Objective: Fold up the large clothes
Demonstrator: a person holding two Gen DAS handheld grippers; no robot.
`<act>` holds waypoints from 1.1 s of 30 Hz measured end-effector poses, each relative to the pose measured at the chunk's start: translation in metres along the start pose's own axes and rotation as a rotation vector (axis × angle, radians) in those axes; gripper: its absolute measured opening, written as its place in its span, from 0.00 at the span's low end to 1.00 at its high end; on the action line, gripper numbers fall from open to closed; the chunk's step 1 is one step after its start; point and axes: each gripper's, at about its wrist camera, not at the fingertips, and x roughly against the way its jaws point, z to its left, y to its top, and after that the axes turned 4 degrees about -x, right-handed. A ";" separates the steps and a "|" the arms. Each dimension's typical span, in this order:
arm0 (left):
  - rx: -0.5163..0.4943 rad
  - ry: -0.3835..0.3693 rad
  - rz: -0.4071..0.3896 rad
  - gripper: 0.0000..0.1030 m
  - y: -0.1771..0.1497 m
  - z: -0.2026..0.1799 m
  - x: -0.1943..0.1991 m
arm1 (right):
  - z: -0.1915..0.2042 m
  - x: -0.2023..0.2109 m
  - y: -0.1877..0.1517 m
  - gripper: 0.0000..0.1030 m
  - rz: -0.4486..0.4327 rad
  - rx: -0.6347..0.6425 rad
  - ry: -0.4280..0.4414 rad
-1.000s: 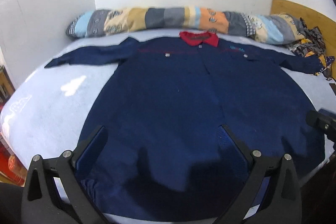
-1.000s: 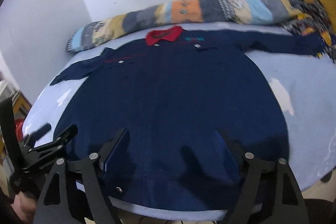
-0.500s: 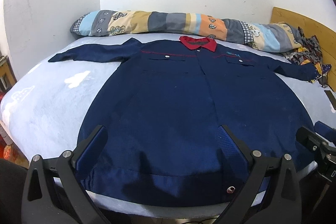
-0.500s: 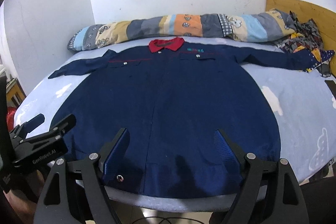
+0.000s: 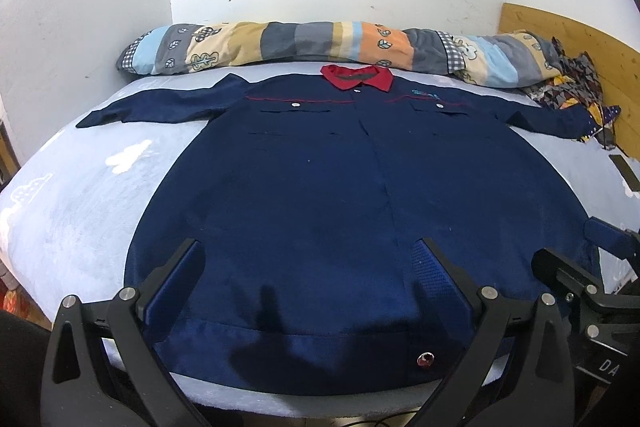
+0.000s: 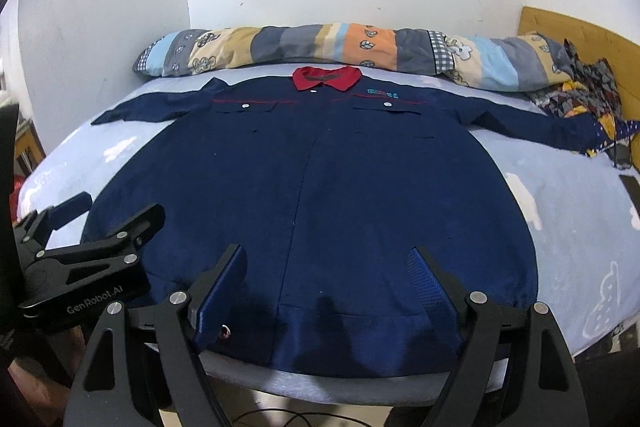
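A dark blue jacket (image 5: 340,207) with a red collar (image 5: 357,77) lies flat, front up, on the pale blue bed (image 5: 80,207), both sleeves spread sideways. My left gripper (image 5: 308,255) hovers open over the hem's left half, with only flat cloth below its fingers. My right gripper (image 6: 326,255) is open too, above the hem's middle and right part of the jacket (image 6: 320,187). Each gripper shows in the other's view: the left gripper (image 6: 120,207) by the jacket's left hem corner, the right gripper (image 5: 566,241) by the right one. Neither holds cloth.
A long patchwork bolster (image 5: 320,45) runs along the white wall behind the collar. A patterned cloth heap (image 5: 576,95) lies at the right sleeve's end, before a wooden headboard (image 5: 580,35). A dark flat object (image 5: 626,173) lies at the bed's right edge. The bed's near edge is just under the hem.
Both views have drawn back a little, so the hem and the bed's front edge now show. The right view has rolled level. Each gripper shows more fully in the other's view. Jaws stayed open.
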 end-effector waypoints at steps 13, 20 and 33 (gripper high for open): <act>-0.021 -0.003 -0.003 1.00 -0.009 -0.003 -0.004 | -0.015 -0.009 0.002 0.82 0.041 -0.041 -0.105; -0.043 -0.003 -0.011 1.00 -0.013 -0.007 -0.001 | -0.020 -0.013 0.001 0.82 0.060 -0.054 -0.131; -0.043 -0.004 -0.003 1.00 -0.014 -0.008 -0.002 | -0.018 -0.013 0.000 0.82 0.064 -0.048 -0.135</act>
